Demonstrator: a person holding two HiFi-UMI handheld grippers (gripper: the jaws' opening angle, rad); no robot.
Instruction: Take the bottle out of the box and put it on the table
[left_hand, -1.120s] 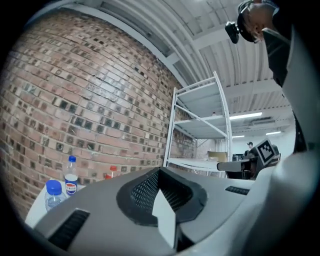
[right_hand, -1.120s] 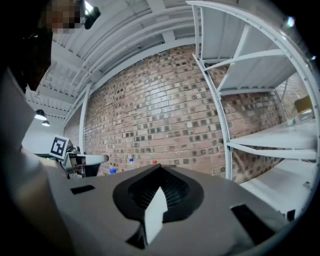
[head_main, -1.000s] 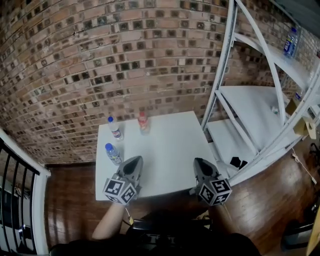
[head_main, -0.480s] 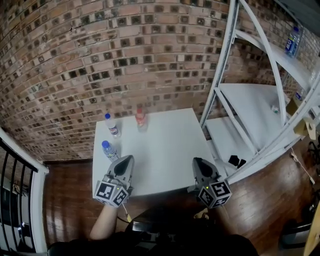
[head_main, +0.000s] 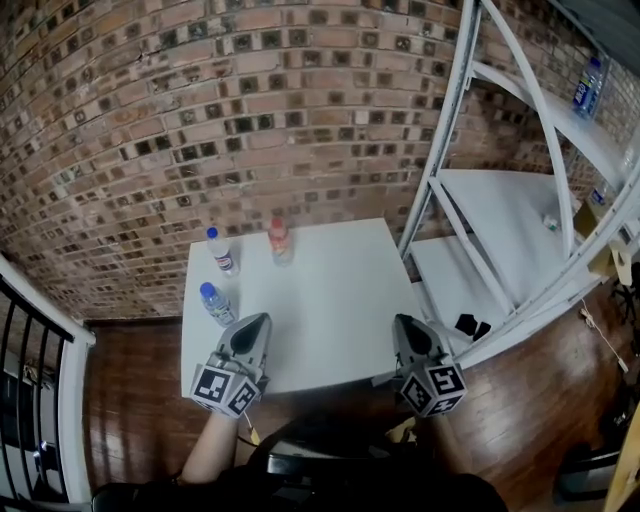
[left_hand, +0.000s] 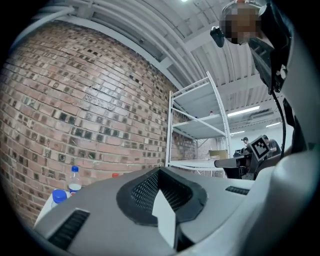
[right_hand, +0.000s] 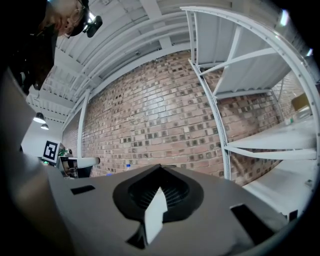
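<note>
Three clear bottles stand at the left and back of the white table (head_main: 330, 300). One with a blue cap (head_main: 216, 304) is nearest, a second blue-capped one (head_main: 222, 252) stands behind it, and a red-capped one (head_main: 280, 241) is further right. My left gripper (head_main: 254, 324) hovers over the table's front left edge, just right of the nearest bottle, shut and holding nothing. My right gripper (head_main: 404, 324) hangs at the front right corner, also shut and empty. The left gripper view shows the closed left gripper (left_hand: 160, 171) with the blue-capped bottles (left_hand: 74, 180) beyond it. No box is in view.
A brick wall (head_main: 250, 120) rises behind the table. A white metal shelf rack (head_main: 520, 230) stands to the right, with a bottle (head_main: 582, 85) on a high shelf. A black railing (head_main: 30, 380) runs along the left. The floor (head_main: 130, 390) is dark wood.
The head view has shifted slightly. My right gripper has drifted a little to the right; the left gripper and the bottles keep their places.
</note>
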